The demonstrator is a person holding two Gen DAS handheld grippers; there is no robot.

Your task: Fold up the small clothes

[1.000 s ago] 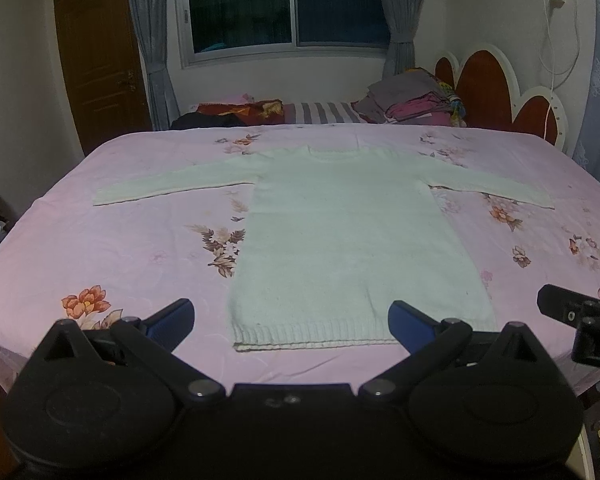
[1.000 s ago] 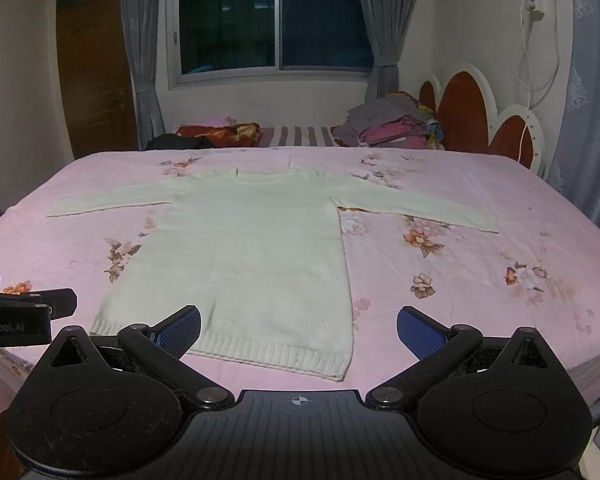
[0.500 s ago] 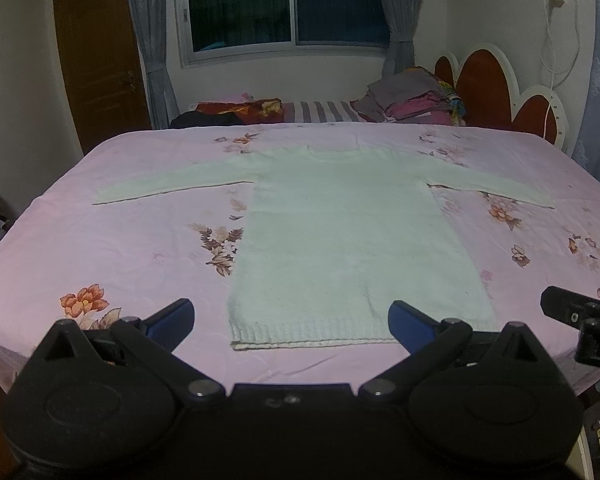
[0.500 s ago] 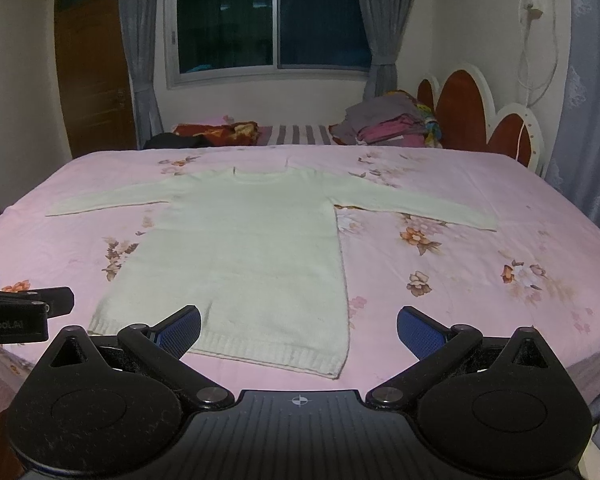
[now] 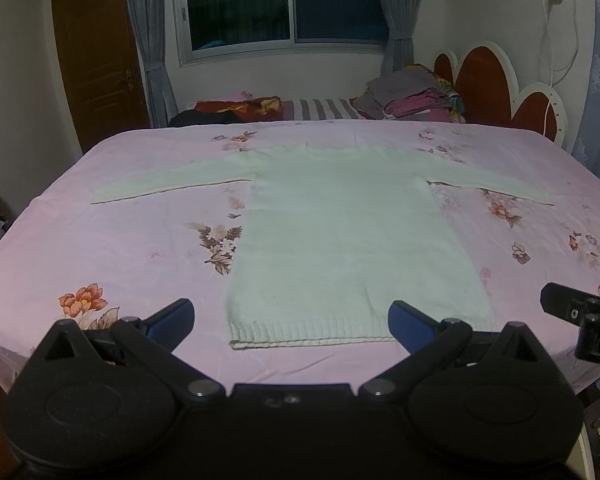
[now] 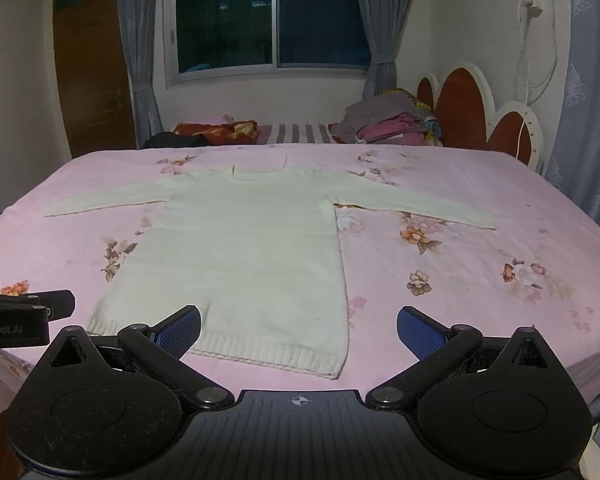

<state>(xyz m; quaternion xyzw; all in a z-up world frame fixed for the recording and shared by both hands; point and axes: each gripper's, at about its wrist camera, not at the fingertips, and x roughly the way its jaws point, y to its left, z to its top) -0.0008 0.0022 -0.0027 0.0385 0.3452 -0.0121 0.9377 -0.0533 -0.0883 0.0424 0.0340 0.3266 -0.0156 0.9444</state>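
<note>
A pale cream long-sleeved knit sweater (image 5: 340, 232) lies flat on the pink floral bed sheet (image 5: 132, 248), neck at the far side, both sleeves spread out, ribbed hem nearest me. It also shows in the right wrist view (image 6: 252, 248). My left gripper (image 5: 290, 316) is open and empty, hovering just before the hem. My right gripper (image 6: 299, 324) is open and empty, near the hem's right corner. Each gripper shows at the edge of the other's view.
A stack of folded clothes (image 5: 416, 96) sits at the far right by the red headboard (image 5: 492, 80). Dark and red fabrics (image 5: 228, 110) lie along the far edge. A wooden door (image 5: 96, 56) and a curtained window stand behind. The bed's near edge is right below the grippers.
Both grippers have drifted very slightly; the sweater sits a touch lower in the views. Nothing was taken hold of.
</note>
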